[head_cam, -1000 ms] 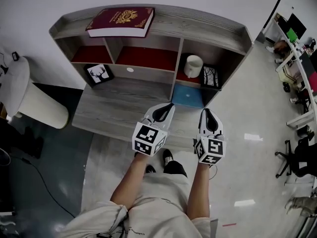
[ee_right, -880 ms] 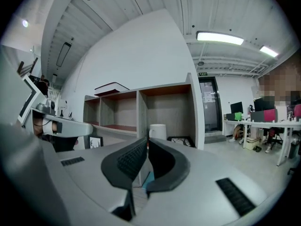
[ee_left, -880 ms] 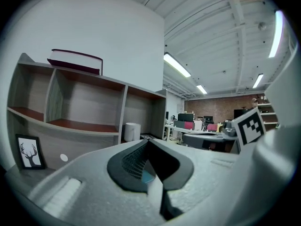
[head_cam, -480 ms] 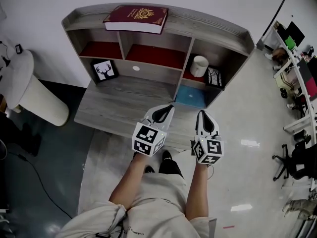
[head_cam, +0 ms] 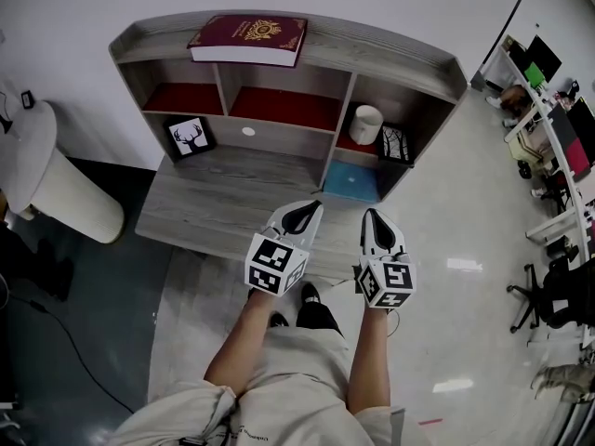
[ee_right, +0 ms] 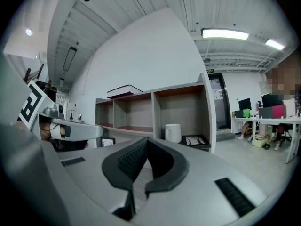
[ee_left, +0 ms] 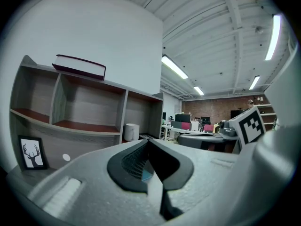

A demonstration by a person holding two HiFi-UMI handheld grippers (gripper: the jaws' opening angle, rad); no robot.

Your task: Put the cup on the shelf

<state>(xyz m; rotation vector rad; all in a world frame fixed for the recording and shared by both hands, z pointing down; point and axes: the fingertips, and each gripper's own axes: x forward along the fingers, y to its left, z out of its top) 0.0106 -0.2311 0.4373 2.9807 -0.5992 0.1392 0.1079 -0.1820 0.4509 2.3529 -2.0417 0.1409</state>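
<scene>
The white cup (head_cam: 366, 124) stands upright in the right compartment of the wooden shelf unit (head_cam: 400, 49), next to a small tree picture (head_cam: 394, 143). The cup (ee_left: 131, 132) also shows in the left gripper view and, as the cup (ee_right: 173, 133), in the right gripper view, well ahead of the jaws. My left gripper (head_cam: 303, 212) and right gripper (head_cam: 372, 217) hover side by side over the front edge of the desk surface (head_cam: 214, 203). Both are shut with nothing between the jaws, and both are far from the cup.
A dark red book (head_cam: 248, 40) lies on the shelf top. A deer picture (head_cam: 189, 137) leans at the left, and a blue item (head_cam: 350, 182) lies on the desk under the cup's compartment. A white cylindrical stand (head_cam: 56, 189) is at the left; office desks and chairs (head_cam: 558, 156) at the right.
The head view has drifted a little. Both grippers have edged slightly back toward the person and stay shut. The cup has not moved.
</scene>
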